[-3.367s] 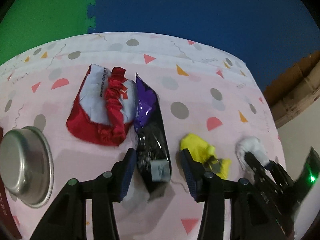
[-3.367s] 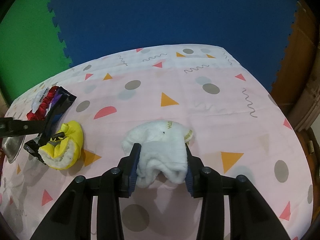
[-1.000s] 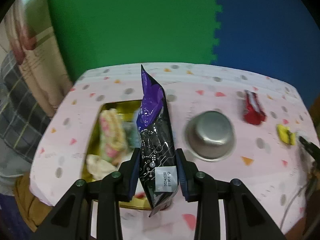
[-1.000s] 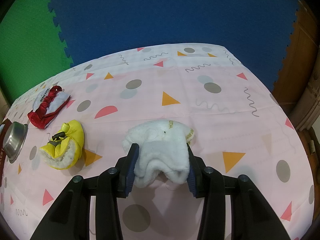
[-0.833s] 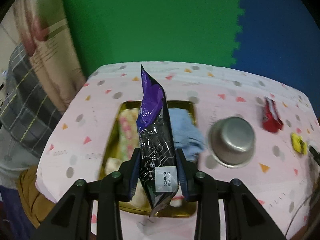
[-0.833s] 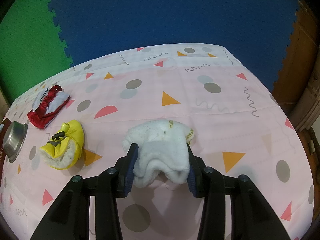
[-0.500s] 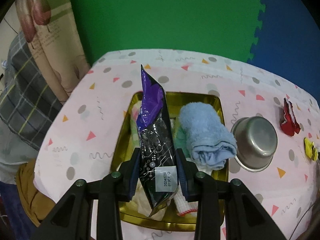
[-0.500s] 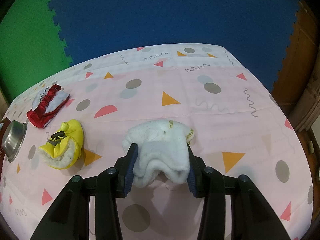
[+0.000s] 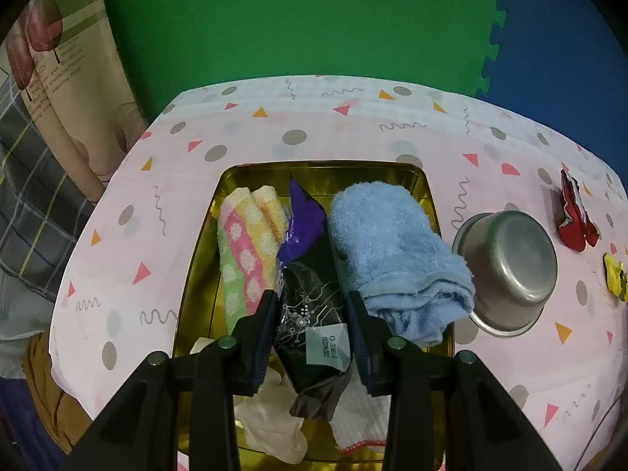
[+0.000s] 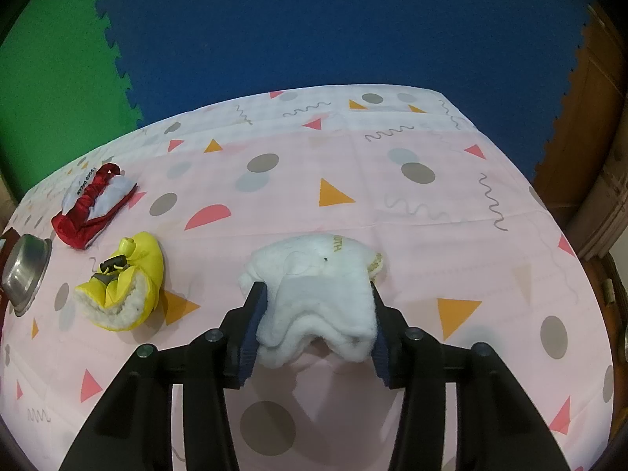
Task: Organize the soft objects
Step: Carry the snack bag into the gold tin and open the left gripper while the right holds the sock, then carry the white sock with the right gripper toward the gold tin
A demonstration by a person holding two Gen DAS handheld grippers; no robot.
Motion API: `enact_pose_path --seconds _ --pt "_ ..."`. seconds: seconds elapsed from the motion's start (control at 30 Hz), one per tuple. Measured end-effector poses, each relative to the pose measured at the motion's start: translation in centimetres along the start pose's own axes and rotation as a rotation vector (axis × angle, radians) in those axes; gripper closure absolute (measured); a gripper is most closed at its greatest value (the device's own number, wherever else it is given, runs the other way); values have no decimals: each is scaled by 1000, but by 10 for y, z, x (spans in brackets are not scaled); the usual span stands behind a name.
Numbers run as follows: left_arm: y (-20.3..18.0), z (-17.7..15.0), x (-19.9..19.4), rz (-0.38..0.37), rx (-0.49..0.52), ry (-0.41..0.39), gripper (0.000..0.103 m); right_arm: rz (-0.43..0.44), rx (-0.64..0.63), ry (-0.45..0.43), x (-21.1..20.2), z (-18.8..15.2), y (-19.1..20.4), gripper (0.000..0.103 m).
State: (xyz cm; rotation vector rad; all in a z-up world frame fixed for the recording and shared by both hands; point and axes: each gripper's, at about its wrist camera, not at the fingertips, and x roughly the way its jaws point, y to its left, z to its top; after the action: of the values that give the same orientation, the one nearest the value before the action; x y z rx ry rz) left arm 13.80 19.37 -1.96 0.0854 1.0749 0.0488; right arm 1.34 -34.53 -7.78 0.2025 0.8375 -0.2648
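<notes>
In the left wrist view my left gripper is over the gold tray. Its jaws stand a little apart around the purple and black snack bag, which lies down in the tray between a striped towel and a rolled blue towel. White cloths lie at the tray's near end. In the right wrist view my right gripper has its jaws on both sides of a white fleece bootie on the table. A yellow bootie and a red and white pouch lie to the left.
An upturned steel bowl sits right of the tray; it also shows at the left edge of the right wrist view. The red pouch and yellow bootie show far right. The pink patterned tablecloth covers the table. Foam wall mats stand behind.
My left gripper has come down over the tray and the snack bag has tipped from upright to lying among the towels, with the jaws wider than before. My right gripper has not moved.
</notes>
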Motion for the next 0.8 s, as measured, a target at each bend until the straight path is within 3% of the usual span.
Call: enact_pose_path --seconds 0.33,0.8 --pt "8 -11 -16 16 -16 -5 65 -7 -14 3 0 0 1 56" --pt "26 -62 -72 92 -90 -121 65 -18 -27 6 1 0 2 55"
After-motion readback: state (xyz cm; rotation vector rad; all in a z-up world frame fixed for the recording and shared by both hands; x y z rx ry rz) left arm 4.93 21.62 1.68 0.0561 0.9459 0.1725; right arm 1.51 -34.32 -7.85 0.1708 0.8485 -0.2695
